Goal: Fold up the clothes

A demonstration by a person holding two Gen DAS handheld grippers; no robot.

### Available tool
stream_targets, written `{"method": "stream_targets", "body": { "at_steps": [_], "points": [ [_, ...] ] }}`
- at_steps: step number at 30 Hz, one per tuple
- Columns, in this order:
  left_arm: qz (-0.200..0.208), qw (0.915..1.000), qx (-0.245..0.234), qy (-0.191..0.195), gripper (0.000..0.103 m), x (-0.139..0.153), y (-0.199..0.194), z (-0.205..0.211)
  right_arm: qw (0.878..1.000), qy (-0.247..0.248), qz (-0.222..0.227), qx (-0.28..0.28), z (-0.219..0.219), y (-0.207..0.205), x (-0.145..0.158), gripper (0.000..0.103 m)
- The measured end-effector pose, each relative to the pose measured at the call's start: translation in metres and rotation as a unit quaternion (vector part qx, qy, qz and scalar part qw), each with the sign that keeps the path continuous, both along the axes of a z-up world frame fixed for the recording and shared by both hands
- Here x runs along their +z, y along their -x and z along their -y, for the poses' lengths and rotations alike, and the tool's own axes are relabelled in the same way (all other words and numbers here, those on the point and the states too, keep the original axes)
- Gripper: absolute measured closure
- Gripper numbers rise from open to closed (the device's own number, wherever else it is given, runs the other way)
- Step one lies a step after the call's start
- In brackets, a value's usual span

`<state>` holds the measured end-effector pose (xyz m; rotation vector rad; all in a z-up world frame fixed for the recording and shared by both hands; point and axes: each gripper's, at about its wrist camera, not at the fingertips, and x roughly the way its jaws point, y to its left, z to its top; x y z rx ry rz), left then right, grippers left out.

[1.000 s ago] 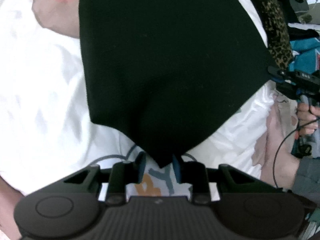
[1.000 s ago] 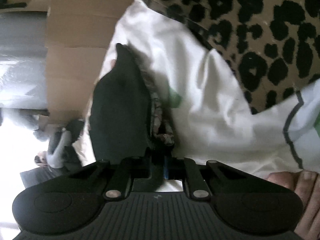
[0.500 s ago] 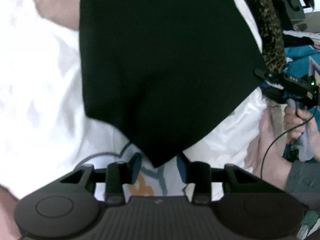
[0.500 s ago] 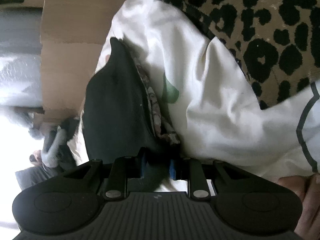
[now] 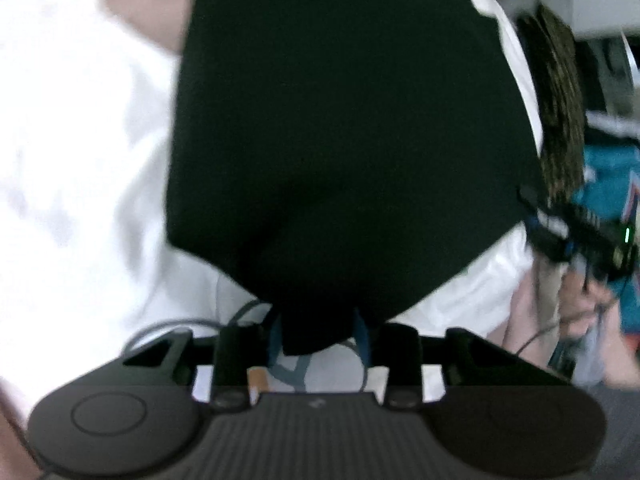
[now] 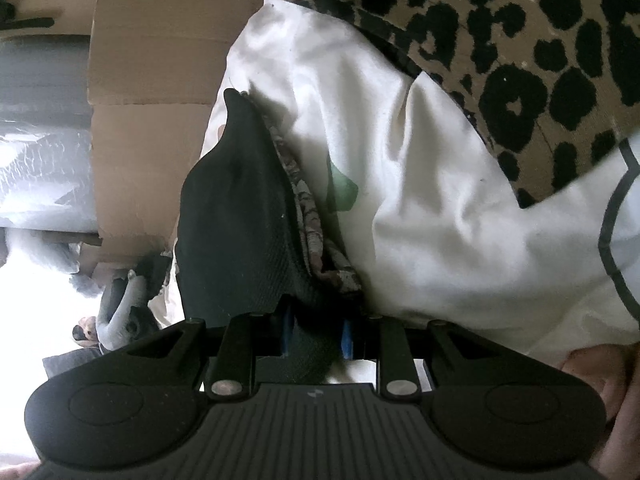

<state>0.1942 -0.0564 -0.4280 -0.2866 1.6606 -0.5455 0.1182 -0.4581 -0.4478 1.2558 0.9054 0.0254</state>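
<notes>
- A white sheet (image 5: 80, 160) is spread under everything; in the left wrist view it fills the frame from 7 to 11 o'clock, and in the right wrist view (image 6: 420, 184) it runs from the centre out to 4 o'clock, with a small green print near its middle.
- A black garment (image 5: 340, 140) is seen covering the centre of the left wrist view up to 12 o'clock, lying over the sheet, with its lower corner hanging down at 6 o'clock.
- A leopard-print blanket (image 6: 500, 40) is draped over the sheet from 12 to 3 o'clock in the right wrist view.
- A cardboard box (image 6: 156, 112) is seen at 10 o'clock in that view, beside the sheet.
- The left gripper (image 5: 318, 334) is held with its blue pads wide apart; the garment's corner dips between them, and no pinch is seen.
- The right gripper (image 6: 316, 336) is seen at 6 o'clock, partly spread; an edge of the black garment (image 6: 236, 232) is bunched between its pads, but whether it is clamped cannot be told.
</notes>
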Motion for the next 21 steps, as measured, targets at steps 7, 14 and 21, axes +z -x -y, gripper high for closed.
{"method": "stream_targets", "body": {
  "at_steps": [7, 14, 21],
  "points": [
    [0.013, 0.997, 0.075, -0.015, 0.072, 0.002, 0.029, -0.01, 1.0, 0.014, 0.01, 0.015, -0.001, 0.001, 0.0, 0.078],
    [0.012, 0.993, 0.112, -0.037, 0.089, 0.023, 0.023, -0.054, 1.0, 0.008, 0.022, 0.007, 0.002, 0.005, -0.001, 0.088],
    [0.021, 0.9939, 0.094, -0.053, 0.072, 0.032, 0.024, -0.053, 1.0, 0.015, 0.023, 0.014, 0.001, 0.003, 0.001, 0.086]
  ]
}}
